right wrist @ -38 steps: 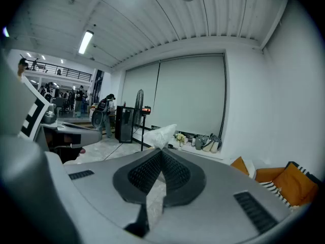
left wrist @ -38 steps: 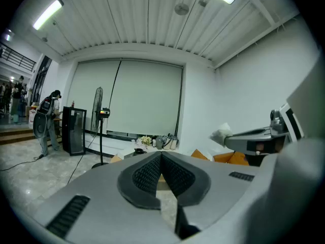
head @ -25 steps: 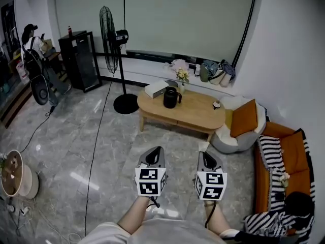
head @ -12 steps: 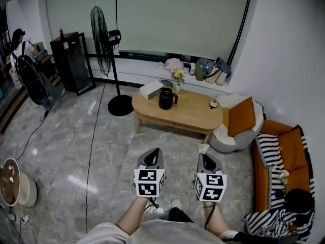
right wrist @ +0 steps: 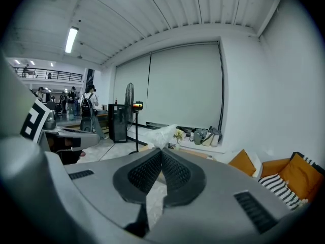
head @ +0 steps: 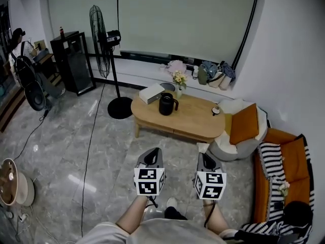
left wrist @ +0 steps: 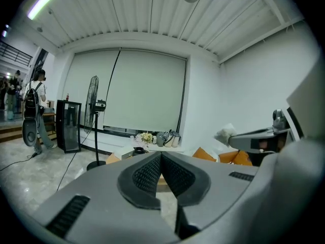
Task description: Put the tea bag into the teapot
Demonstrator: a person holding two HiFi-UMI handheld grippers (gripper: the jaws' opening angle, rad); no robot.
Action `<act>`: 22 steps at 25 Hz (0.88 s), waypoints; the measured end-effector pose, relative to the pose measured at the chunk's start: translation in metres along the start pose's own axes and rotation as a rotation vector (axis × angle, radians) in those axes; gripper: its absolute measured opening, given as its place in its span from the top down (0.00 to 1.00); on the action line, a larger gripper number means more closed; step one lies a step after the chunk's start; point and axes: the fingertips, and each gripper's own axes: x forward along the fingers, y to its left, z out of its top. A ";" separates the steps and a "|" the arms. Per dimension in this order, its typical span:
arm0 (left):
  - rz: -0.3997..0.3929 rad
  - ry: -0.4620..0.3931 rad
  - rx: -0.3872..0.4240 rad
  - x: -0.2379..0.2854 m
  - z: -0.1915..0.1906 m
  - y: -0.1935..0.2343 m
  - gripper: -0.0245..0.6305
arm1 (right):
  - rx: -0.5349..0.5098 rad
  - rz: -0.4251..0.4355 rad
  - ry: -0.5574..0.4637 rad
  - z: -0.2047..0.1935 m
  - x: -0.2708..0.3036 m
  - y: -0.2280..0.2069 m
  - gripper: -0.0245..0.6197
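Note:
A black teapot (head: 166,104) stands on a low wooden table (head: 193,121) across the room, small and dark in the left gripper view (left wrist: 138,150). Both grippers are held over the floor, well short of the table. My right gripper (head: 204,153) is shut on a white crumpled tea bag (right wrist: 163,133), which sticks out past its tips (head: 203,147). The same tea bag (left wrist: 225,134) shows at the right gripper's tip in the left gripper view. My left gripper (head: 154,152) is shut with nothing between its jaws.
On the table are a white box (head: 151,92), a flower vase (head: 179,78) and a small cup (head: 216,110). A standing fan (head: 104,32) and its floor cable (head: 94,136) lie left. A beanbag with an orange cushion (head: 242,125) and an orange sofa (head: 284,161) are right.
The table and teapot have drifted slightly lower and nearer in the head view as the person steps forward. Both grippers keep their pose and stay shut.

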 end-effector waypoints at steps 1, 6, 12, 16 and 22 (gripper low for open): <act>0.006 -0.002 0.000 0.009 0.004 0.001 0.94 | -0.002 0.005 -0.001 0.004 0.008 -0.005 0.91; 0.032 -0.023 -0.004 0.055 0.029 -0.002 0.94 | -0.017 0.023 -0.007 0.024 0.047 -0.035 0.91; 0.050 -0.024 0.002 0.105 0.041 -0.010 0.94 | -0.014 0.042 -0.003 0.032 0.090 -0.071 0.91; 0.063 -0.011 0.007 0.132 0.044 -0.013 0.94 | -0.004 0.066 -0.009 0.039 0.115 -0.089 0.91; 0.079 0.008 0.023 0.155 0.042 -0.015 0.94 | 0.024 0.096 -0.001 0.035 0.144 -0.103 0.91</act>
